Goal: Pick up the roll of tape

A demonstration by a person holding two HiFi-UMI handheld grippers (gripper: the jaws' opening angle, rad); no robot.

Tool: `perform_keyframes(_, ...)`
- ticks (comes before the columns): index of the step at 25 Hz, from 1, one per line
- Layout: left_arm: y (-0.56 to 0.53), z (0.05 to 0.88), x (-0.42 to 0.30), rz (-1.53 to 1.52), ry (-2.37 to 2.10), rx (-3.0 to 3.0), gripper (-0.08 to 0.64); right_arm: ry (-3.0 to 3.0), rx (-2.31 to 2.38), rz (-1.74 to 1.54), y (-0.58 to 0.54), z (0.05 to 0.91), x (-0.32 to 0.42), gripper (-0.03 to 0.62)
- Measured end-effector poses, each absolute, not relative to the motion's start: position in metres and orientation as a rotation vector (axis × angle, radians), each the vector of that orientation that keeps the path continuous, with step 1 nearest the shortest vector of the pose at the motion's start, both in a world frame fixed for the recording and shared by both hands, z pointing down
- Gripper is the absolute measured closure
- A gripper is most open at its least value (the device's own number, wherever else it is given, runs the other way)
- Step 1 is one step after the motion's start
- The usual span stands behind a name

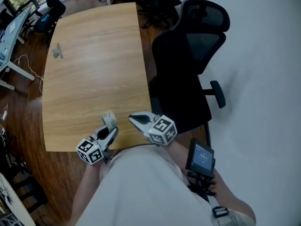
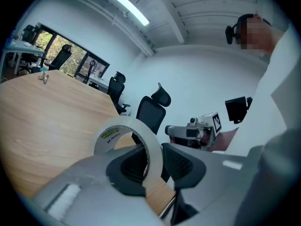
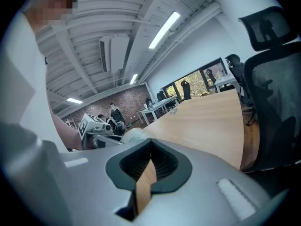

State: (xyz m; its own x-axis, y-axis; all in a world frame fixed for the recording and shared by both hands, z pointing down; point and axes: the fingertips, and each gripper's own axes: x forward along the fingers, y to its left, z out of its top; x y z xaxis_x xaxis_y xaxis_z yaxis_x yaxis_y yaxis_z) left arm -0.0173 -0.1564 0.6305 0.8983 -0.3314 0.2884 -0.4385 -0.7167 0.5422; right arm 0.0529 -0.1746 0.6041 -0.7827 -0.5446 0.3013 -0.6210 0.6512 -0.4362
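Left gripper (image 2: 155, 169): pinching the roll of tape (image 2: 123, 126), the band of the ring clamped between its pads, and carrying it just above the desk's near edge.
Desk (image 1: 94, 69), pale wood: lying almost bare, with a small grey object (image 1: 57, 52) sitting near its far left corner.
Office chair (image 1: 188, 55), black: standing off the desk's right edge.
Right gripper (image 3: 149, 166): hovering beside the left one over the near edge, jaws pressed all but together, nothing between them.
Progress: the grasp is looking complete and the roll appears to be hanging clear of the wood, so little is remaining beyond holding it up.
Pose: both grippers are pointing away from the person and tipping slightly downward.
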Motion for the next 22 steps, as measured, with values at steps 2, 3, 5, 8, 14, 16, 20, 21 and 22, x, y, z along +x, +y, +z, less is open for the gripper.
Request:
perform_keyframes(2,-0.148,0.624,-0.012,0.165,-0.538,2.415,0.448,-2.731,0.961,0.781,-0.168,0.597,0.059,0.584)
perform_keyframes(3,-0.145,0.621,-0.009,0.144,-0.537,2.412,0.448,-2.734,0.96,0.772,-0.165,0.595,0.062,0.584)
perform_keyframes(5,-0.142,0.62,-0.005,0.128,-0.54,2.419,0.448,-2.74,0.959,0.762,-0.161,0.593,0.068,0.584)
perform_keyframes(8,-0.144,0.618,-0.005,0.126,-0.552,2.43,0.448,-2.746,0.965,0.755,-0.157,0.592,0.072,0.584)
perform_keyframes(14,-0.153,0.603,0.008,0.061,-0.562,2.461,0.448,-2.755,0.988,0.707,-0.159,0.591,0.087,0.584)
perform_keyframes(16,-0.155,0.599,0.01,0.045,-0.574,2.464,0.448,-2.764,0.982,0.705,-0.161,0.589,0.089,0.584)
perform_keyframes(20,-0.156,0.593,0.014,0.026,-0.6,2.472,0.448,-2.781,0.957,0.703,-0.16,0.588,0.091,0.584)
perform_keyframes(21,-0.155,0.592,0.015,0.028,-0.608,2.472,0.448,-2.783,0.951,0.705,-0.159,0.589,0.091,0.584)
perform_keyframes(22,-0.155,0.592,0.014,0.029,-0.617,2.472,0.448,-2.786,0.945,0.707,-0.158,0.59,0.09,0.584)
